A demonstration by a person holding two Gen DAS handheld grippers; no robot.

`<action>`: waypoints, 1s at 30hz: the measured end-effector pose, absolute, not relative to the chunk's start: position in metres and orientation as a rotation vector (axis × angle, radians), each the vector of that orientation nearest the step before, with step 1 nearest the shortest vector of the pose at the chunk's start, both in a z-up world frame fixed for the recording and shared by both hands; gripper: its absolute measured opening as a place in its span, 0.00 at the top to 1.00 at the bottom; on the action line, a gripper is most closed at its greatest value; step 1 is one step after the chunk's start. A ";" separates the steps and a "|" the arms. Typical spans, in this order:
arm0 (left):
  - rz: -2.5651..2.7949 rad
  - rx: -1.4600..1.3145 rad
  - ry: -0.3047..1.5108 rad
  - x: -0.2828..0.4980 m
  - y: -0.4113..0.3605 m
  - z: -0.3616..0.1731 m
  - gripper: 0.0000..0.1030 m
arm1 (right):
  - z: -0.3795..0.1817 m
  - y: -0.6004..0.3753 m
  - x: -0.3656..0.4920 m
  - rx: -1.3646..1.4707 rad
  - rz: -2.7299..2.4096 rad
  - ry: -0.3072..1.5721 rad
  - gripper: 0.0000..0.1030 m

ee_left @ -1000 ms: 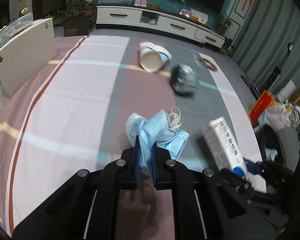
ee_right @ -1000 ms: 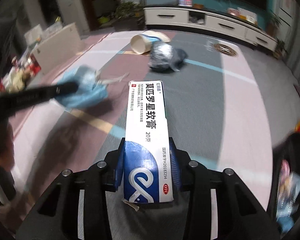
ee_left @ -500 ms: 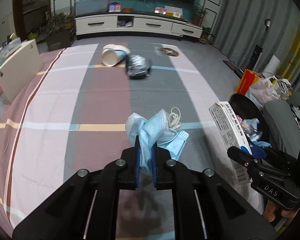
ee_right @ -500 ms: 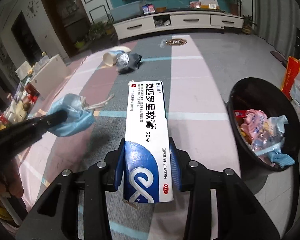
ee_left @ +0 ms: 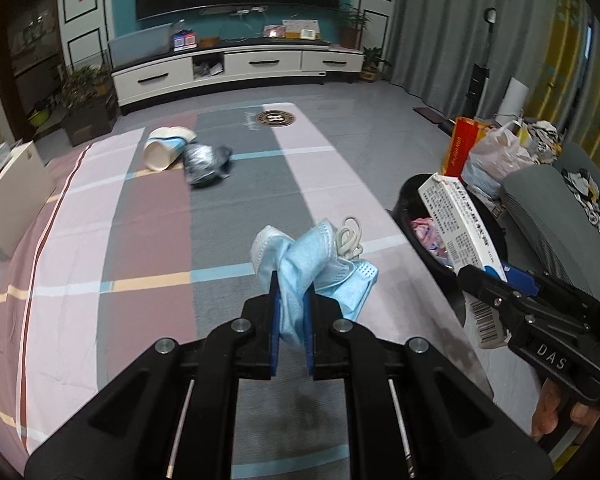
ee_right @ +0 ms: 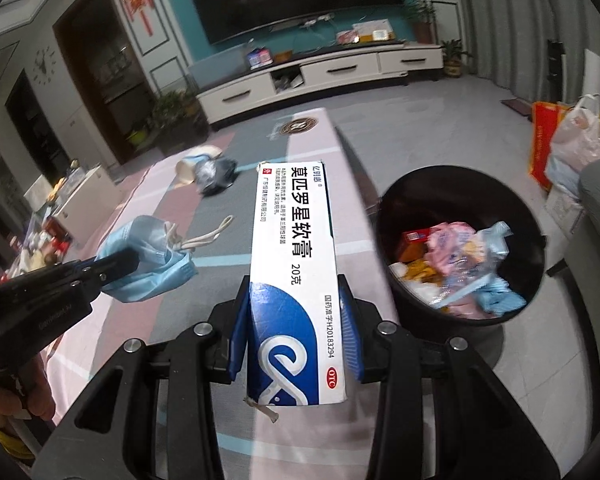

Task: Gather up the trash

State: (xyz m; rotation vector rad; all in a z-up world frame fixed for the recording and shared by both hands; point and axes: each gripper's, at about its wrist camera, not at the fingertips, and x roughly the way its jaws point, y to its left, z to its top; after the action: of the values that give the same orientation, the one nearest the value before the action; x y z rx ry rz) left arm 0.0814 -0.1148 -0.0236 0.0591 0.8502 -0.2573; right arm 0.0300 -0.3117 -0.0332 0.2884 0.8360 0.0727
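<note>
Left gripper [ee_left: 291,316] pinched crumpled blue face mask [ee_left: 314,264] between pressed-together blue pads; mask bulged beyond fingertips, ear loops dangling, above striped cloth [ee_left: 112,240]. Right gripper [ee_right: 296,328] clamped white-blue ointment box [ee_right: 294,248] lengthwise, box jutting past fingertips, left of black trash bin [ee_right: 464,312] holding wrappers.

Words you can read
The box [ee_right: 296,276] says "OTC", "H20183294" and "20"; the right gripper [ee_left: 500,292] says "DAS"
</note>
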 end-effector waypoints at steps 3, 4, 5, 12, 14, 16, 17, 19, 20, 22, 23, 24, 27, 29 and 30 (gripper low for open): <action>-0.283 0.077 0.846 0.082 -0.130 -0.022 0.89 | -0.032 -0.328 0.023 0.308 0.045 0.821 0.61; -0.294 0.086 0.844 0.082 -0.137 -0.021 0.89 | -0.032 -0.333 0.021 0.314 0.033 0.815 0.61; -0.305 0.092 0.842 0.082 -0.142 -0.021 0.90 | -0.032 -0.339 0.019 0.320 0.023 0.809 0.61; -0.383 0.137 0.825 0.086 -0.183 -0.017 0.89 | -0.034 -0.370 0.006 0.364 -0.042 0.781 0.61; -0.401 0.149 0.820 0.087 -0.193 -0.016 0.89 | -0.035 -0.379 0.004 0.377 -0.063 0.776 0.61; -0.416 0.159 0.818 0.090 -0.203 -0.017 0.89 | -0.037 -0.388 0.001 0.388 -0.078 0.773 0.61; -0.425 0.167 0.818 0.091 -0.209 -0.018 0.89 | -0.038 -0.393 0.000 0.395 -0.089 0.770 0.61; -0.437 0.178 0.820 0.093 -0.217 -0.020 0.89 | -0.040 -0.400 -0.002 0.406 -0.103 0.768 0.61; -0.445 0.184 0.820 0.095 -0.222 -0.021 0.89 | -0.041 -0.404 -0.003 0.411 -0.112 0.766 0.61; -0.455 0.190 0.821 0.097 -0.229 -0.022 0.89 | -0.042 -0.410 -0.003 0.416 -0.123 0.765 0.61; -0.461 0.193 0.820 0.099 -0.234 -0.024 0.89 | -0.043 -0.413 -0.003 0.417 -0.132 0.763 0.61; -0.468 0.194 0.820 0.101 -0.237 -0.024 0.89 | -0.044 -0.415 -0.003 0.417 -0.137 0.763 0.61; -0.485 0.193 0.827 0.107 -0.248 -0.028 0.89 | -0.046 -0.423 -0.004 0.420 -0.157 0.759 0.61; -0.502 0.190 0.837 0.112 -0.254 -0.032 0.89 | -0.048 -0.428 -0.003 0.423 -0.177 0.758 0.61; -0.506 0.191 0.838 0.114 -0.259 -0.033 0.89 | -0.049 -0.430 -0.003 0.423 -0.182 0.758 0.61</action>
State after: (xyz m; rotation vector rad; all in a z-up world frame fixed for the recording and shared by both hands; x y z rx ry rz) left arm 0.1138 -0.2585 -0.0331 0.1908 0.8379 -0.5057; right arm -0.0031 -0.4299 -0.0488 0.4232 0.7579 -0.1825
